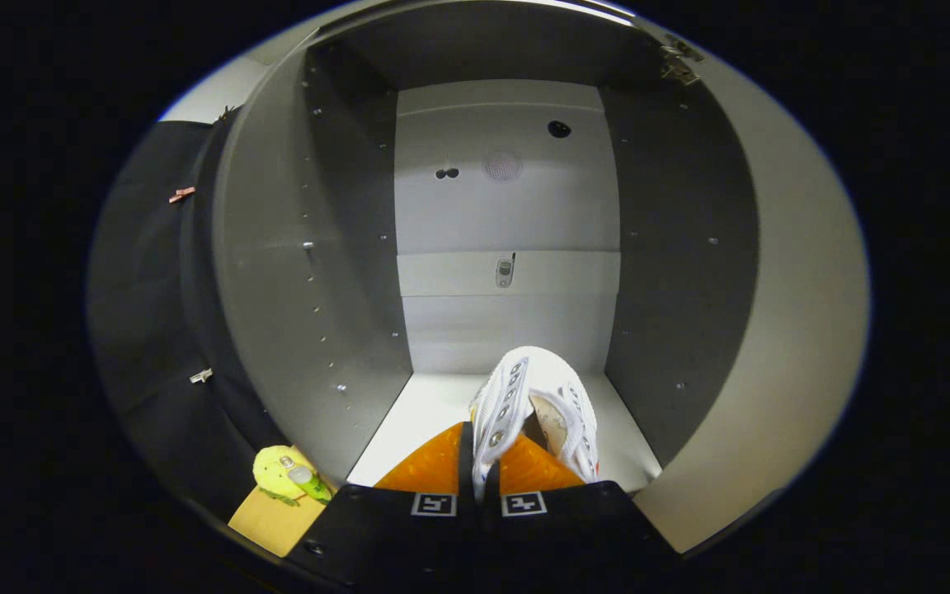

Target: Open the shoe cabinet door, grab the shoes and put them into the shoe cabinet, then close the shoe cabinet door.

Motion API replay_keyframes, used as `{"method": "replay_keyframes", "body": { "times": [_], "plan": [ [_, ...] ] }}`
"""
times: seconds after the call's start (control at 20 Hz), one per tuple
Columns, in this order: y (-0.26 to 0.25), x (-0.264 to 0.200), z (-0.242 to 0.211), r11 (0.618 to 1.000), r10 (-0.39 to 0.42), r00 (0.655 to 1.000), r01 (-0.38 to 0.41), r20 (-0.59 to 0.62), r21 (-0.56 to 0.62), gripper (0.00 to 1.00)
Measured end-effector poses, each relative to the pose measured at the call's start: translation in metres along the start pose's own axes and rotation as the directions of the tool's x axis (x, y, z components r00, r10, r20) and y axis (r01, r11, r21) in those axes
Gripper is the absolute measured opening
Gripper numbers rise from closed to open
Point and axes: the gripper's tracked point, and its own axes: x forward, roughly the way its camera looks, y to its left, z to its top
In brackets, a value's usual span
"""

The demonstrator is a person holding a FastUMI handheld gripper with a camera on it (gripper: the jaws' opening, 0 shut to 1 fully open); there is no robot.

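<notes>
A white lace-up shoe (pixel 537 404) hangs toe-forward between my fingers, its side wall with the metal eyelets pinched in the narrow gap. My gripper (pixel 479 462) is shut on that shoe. Ahead stands the shoe cabinet (pixel 508 206), grey inside, with a pale back panel and a white floor board (pixel 434 412). The shoe is over the front part of that floor board; I cannot tell whether its sole touches it. The cabinet door (pixel 780 330) is swung open at the right, its hinge (pixel 679 62) at the upper corner.
The cabinet's left side wall (pixel 277 289) and right inner wall (pixel 681 247) close in on either side of the shoe. Left of the cabinet, low down, a yellow-green object (pixel 281 474) lies on a tan cardboard box (pixel 273 516). Black cloth hangs beyond it.
</notes>
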Motion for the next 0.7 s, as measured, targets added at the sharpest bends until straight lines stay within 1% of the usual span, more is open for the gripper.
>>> {"method": "replay_keyframes", "body": {
  "times": [0.1, 0.25, 0.4, 0.5, 0.7],
  "plan": [
    [0.003, 0.029, -0.001, 0.999, 0.0, 1.0, 0.0, -0.02, -0.032, 0.05],
    [0.006, 0.068, -0.016, 1.0, 0.008, 0.997, -0.01, -0.079, -0.019, 0.05],
    [-0.006, 0.107, -0.035, 0.996, -0.044, 0.992, 0.034, -0.12, -0.084, 0.05],
    [-0.011, 0.127, -0.043, 0.99, -0.067, 0.989, 0.05, -0.128, -0.135, 0.05],
    [-0.021, 0.149, -0.052, 0.978, -0.104, 0.986, 0.077, -0.132, -0.193, 0.05]
  ]
}}
